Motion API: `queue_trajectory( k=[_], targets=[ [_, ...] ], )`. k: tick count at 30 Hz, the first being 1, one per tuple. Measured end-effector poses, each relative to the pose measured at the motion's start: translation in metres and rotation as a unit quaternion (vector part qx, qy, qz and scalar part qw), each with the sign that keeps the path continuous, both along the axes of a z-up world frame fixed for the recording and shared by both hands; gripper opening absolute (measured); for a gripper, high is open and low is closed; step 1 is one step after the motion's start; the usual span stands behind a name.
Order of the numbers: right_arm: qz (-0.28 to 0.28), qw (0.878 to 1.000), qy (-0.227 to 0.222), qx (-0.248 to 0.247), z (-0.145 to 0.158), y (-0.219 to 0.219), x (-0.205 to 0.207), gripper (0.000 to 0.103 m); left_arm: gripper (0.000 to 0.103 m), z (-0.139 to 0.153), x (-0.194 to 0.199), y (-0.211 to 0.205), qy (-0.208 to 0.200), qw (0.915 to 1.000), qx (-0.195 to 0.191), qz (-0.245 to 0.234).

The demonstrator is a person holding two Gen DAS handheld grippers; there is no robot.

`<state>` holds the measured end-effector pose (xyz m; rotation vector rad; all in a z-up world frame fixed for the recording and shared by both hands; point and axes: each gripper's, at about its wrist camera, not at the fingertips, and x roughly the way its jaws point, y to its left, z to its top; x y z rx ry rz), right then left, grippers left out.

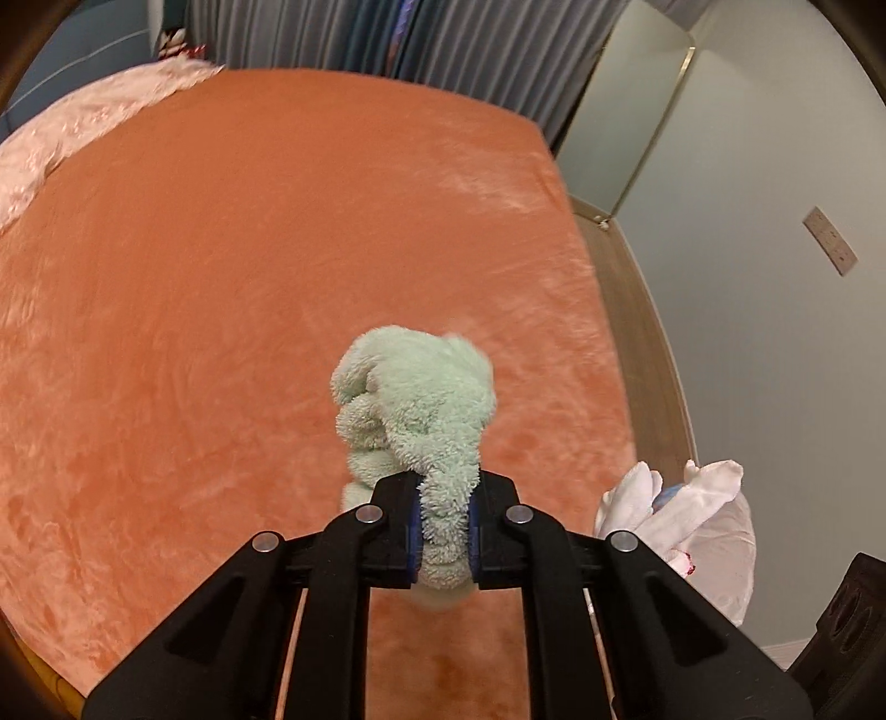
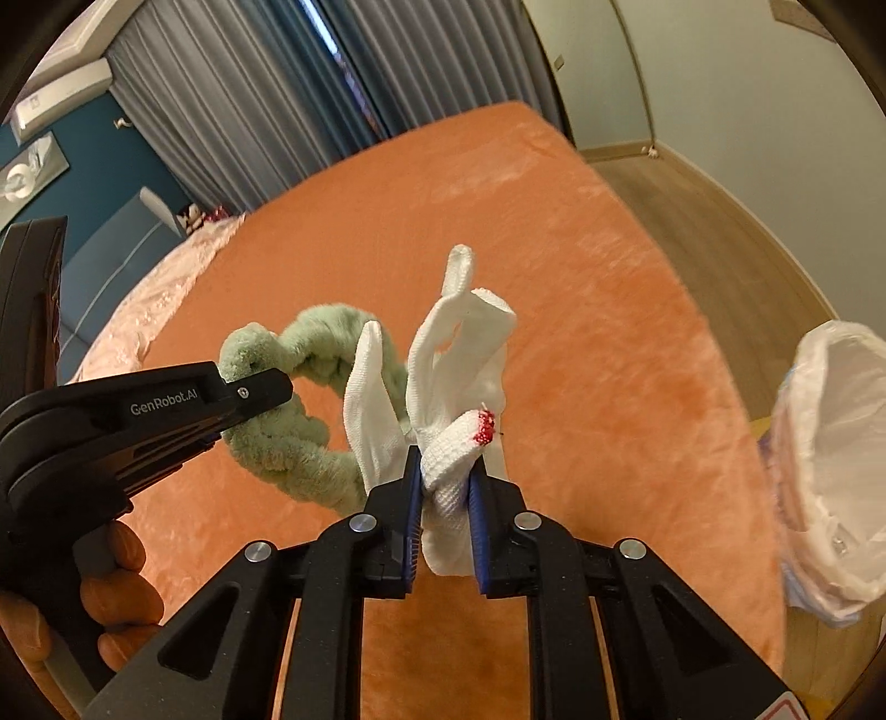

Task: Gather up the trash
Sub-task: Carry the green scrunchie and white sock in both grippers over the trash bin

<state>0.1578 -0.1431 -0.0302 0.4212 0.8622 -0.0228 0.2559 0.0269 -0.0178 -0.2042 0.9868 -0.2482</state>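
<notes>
Left tool (image 1: pixel 443 531) is clamped tight on a mint-green fluffy cloth (image 1: pixel 415 410), a twisted, looped piece of terry; the blue pads pinch a narrow fold of it and the rest bunches up beyond the tips, clear of the bed (image 1: pixel 221 277). In the right wrist view the same left tool (image 2: pixel 266 390) comes in from the left edge, w/ the green cloth (image 2: pixel 288 443) curling round in a ring past its tip, and a person's hand (image 2: pixel 116 598) wraps its handle at lower left

Right tool (image 2: pixel 443 498) is closed on a white glove (image 2: pixel 448 360): pads squeeze the rolled cuff end, which has a red-stitched edge, while the glove fingers stick upward and fan out above the tips. Glove is off the bed too, just beside the green cloth, the two overlapping in view; can't tell if they touch

Bed has an orange plush cover, w/ a pink quilt (image 1: pixel 83 127) at the far left end. A white bag (image 2: pixel 830 471), mouth open, is at the right edge of the right view, beside the bed's edge. In the left view the glove (image 1: pixel 664 498) shows at lower right in front of that bag (image 1: pixel 725 554). Grey curtains (image 1: pixel 443 33) hang behind the bed
</notes>
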Motion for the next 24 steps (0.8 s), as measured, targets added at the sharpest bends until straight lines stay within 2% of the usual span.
queue_trajectory(
  k=[10, 16, 24],
  targets=[
    [-0.063, 0.997, -0.048, -0.005, 0.044, -0.079, -0.061, 0.014, 0.011, 0.053, -0.051, -0.096, -0.049, 0.9958, 0.005, -0.076],
    [-0.107, 0.993, -0.058, -0.010, 0.051, -0.131, -0.097, 0.014, 0.011, 0.071, -0.077, -0.153, -0.062, 0.9901, -0.002, -0.126],
    [-0.172, 0.983, -0.059, -0.014, 0.052, -0.198, -0.140, 0.014, 0.011, 0.086, -0.106, -0.233, -0.076, 0.9779, -0.002, -0.195]
  ],
)
